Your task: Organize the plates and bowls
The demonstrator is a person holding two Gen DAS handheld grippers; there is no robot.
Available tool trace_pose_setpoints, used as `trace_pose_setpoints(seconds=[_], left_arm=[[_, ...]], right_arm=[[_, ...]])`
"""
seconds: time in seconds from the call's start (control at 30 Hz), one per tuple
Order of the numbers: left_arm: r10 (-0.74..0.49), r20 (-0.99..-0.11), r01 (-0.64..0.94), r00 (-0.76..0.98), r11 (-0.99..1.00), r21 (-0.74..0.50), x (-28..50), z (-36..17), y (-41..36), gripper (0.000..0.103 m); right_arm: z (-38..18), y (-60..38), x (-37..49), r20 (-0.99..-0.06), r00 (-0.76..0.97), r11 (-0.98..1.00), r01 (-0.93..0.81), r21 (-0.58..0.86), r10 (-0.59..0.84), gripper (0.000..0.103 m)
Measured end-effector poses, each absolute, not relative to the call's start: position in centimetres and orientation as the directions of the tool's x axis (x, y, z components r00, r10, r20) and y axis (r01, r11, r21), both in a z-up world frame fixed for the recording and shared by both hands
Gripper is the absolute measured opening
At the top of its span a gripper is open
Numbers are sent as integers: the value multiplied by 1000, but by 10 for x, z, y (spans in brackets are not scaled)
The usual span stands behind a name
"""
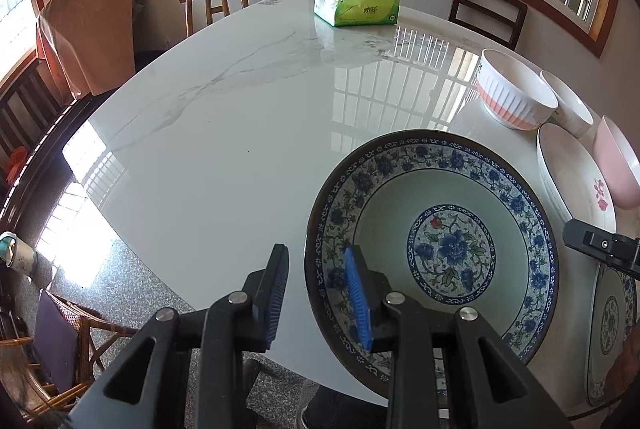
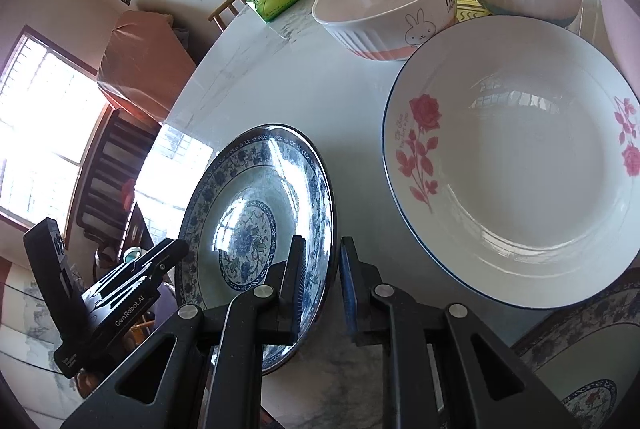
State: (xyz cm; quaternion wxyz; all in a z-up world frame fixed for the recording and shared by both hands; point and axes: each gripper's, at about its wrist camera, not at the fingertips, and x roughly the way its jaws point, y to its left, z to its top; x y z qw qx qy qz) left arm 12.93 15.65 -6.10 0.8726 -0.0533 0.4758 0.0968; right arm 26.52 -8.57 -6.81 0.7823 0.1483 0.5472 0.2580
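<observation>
White marble tabletop (image 1: pixel 224 133) fills both views. Left claw (image 1: pixel 316 293) straddles the near rim of the blue-patterned plate (image 1: pixel 440 253), pads apart and not pressing. Right claw (image 2: pixel 322 289) straddles the same plate's rim, narrowly parted. Beyond lie a rose plate (image 2: pixel 520 165), a rabbit bowl (image 2: pixel 384 5) and a tissue pack (image 1: pixel 356 3).

Cut off at the right frame edges: pale pink bowl (image 1: pixel 618 165), second blue-and-white floral plate (image 2: pixel 588 361), rose-printed white plate (image 1: pixel 576 181) partly hidden behind black right gripper (image 1: pixel 600 245); bowl lettering illegible.
</observation>
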Motion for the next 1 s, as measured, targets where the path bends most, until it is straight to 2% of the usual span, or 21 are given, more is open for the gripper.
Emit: trace_pose_setpoints(seconds=[0.17, 0.27, 0.37, 0.47, 0.53, 0.67, 0.8, 1.0], left_arm=[[167, -817, -233, 551, 972, 41, 120, -52, 151, 33], [130, -809, -218, 574, 976, 2, 111, -41, 147, 33], [41, -790, -148, 611, 987, -64, 98, -25, 131, 33], [-118, -784, -15, 610, 987, -160, 88, -13, 101, 39], [-205, -785, 66, 585, 976, -206, 82, -10, 75, 39], [-317, -807, 183, 498, 948, -260, 79, -18, 20, 39], [-421, -826, 202, 374, 907, -371, 87, -41, -10, 39], [-395, -862, 193, 319, 917, -349, 91, -59, -36, 39]], right_arm=[[-43, -111, 235, -700, 351, 783, -258, 566, 622, 20], [-26, -134, 209, -662, 410, 777, -279, 564, 627, 27], [-11, -166, 176, -633, 478, 788, -276, 550, 609, 34], [-2, -205, 143, -630, 550, 826, -238, 511, 548, 46], [0, -235, 123, -637, 595, 855, -184, 486, 490, 54], [-12, -296, 93, -659, 638, 875, -51, 482, 400, 55], [-36, -342, 73, -669, 641, 845, 60, 532, 376, 55], [-55, -358, 71, -648, 639, 810, 65, 583, 415, 55]])
